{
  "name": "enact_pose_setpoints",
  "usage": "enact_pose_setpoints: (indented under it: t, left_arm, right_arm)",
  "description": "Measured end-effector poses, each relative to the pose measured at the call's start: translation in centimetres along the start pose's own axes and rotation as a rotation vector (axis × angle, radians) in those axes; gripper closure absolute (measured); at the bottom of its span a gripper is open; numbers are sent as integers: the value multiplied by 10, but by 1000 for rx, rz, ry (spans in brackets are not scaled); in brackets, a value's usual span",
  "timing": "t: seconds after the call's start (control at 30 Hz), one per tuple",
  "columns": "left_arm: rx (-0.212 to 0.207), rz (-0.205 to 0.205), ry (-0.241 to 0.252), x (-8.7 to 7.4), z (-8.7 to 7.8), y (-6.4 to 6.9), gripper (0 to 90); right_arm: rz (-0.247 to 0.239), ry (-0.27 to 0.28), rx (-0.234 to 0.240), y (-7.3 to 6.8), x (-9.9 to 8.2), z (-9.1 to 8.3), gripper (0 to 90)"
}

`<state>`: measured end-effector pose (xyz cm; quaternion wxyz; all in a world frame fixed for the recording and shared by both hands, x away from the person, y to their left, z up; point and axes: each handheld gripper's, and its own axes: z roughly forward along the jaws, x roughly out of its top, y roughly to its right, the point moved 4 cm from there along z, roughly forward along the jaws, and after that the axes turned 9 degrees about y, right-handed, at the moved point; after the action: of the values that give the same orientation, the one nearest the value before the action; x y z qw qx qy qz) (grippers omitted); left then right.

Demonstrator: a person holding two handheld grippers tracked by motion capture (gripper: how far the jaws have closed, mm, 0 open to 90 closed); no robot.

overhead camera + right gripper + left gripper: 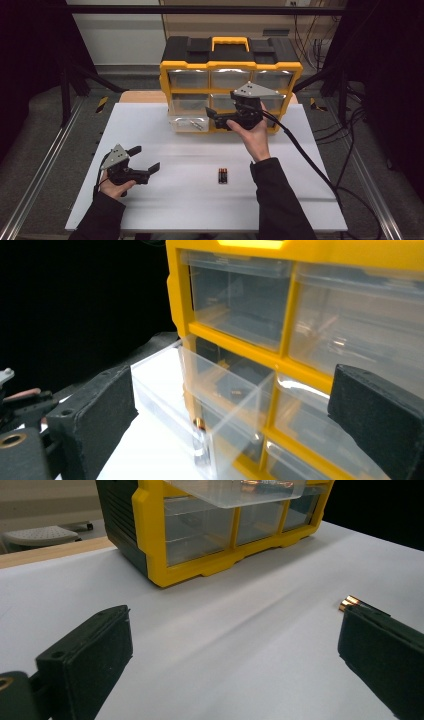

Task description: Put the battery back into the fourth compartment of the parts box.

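Note:
A yellow and black organizer (230,75) with clear drawers stands at the back of the white table (170,200). Its bottom-left drawer (189,123) is pulled out, with small metallic items lying in it. My right gripper (214,118) hovers open just right of that drawer, in front of the organizer, nothing between its fingers. In the right gripper view the pulled-out drawer (220,390) sits between the open jaws of the right gripper (232,390). Two batteries (222,175) lie side by side on the table. My left gripper (145,159) rests open at the front left, empty; the batteries (350,601) peek past its right jaw.
Cables trail from the right gripper off the table's right side (310,160). A wooden surface (140,96) lies behind the white board. Metal rails (45,165) and dark stands flank the table. Bare table lies between the left gripper and the organizer.

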<state>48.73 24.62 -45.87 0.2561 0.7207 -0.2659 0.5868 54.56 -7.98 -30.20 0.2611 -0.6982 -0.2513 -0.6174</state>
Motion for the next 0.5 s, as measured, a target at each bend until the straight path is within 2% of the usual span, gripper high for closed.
enact_pose_setpoints:
  t: [0.23, 0.5]
  left_arm:
    - [0, 2, -3, 0, 0, 0, 6]
    - [-1, 3, -4, 0, 0, 1, 6]
  right_arm:
    - [13, 3, -22, 6, -20, -27, 38]
    - [20, -27, -34, 9, -52, -44, 30]
